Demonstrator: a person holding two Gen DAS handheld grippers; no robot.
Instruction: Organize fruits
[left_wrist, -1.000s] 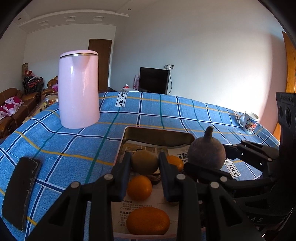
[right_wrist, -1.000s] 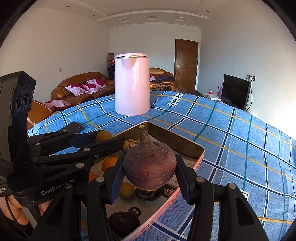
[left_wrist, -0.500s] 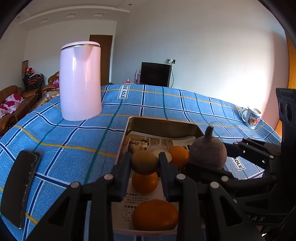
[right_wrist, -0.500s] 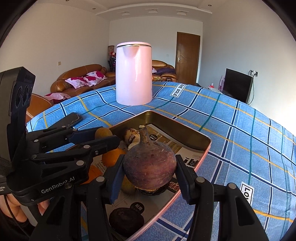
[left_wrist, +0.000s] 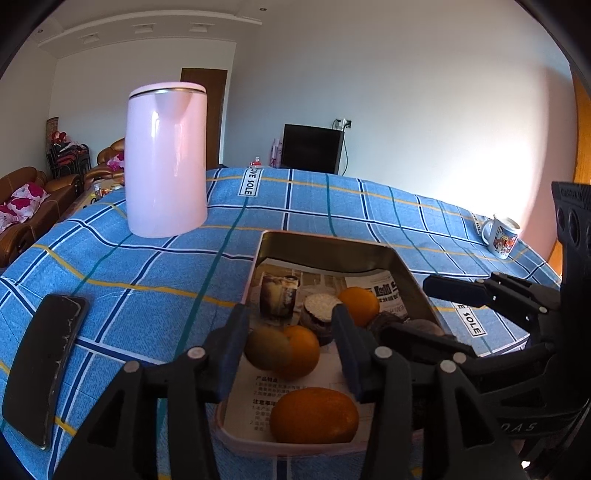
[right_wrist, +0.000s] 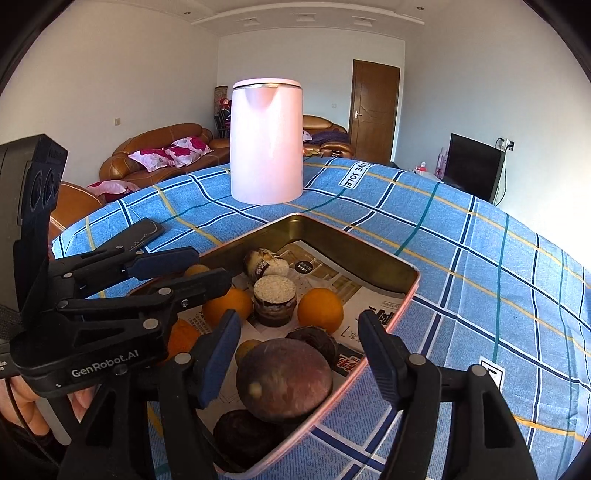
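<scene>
A metal tray (left_wrist: 325, 245) (right_wrist: 354, 251) lined with newspaper sits on the blue checked tablecloth. My left gripper (left_wrist: 290, 349) is open above its near left part; a green-brown kiwi (left_wrist: 266, 348) lies in the tray between the fingers, beside an orange (left_wrist: 304, 349). My right gripper (right_wrist: 299, 356) is open above the tray's near right part; a purple-brown round fruit (right_wrist: 284, 378) lies in the tray below it. More oranges (left_wrist: 314, 415) (right_wrist: 320, 309) and dark round fruits (right_wrist: 275, 299) lie in the tray.
A tall pink kettle (left_wrist: 166, 158) (right_wrist: 266, 140) stands on the table behind the tray. A black phone (left_wrist: 44, 365) lies at the left edge. A printed mug (left_wrist: 501, 236) stands at the far right. Sofas, a door and a TV are beyond the table.
Both grippers opened. The kiwi left the left fingers and the purple-brown fruit left the right fingers; both now lie in the tray.
</scene>
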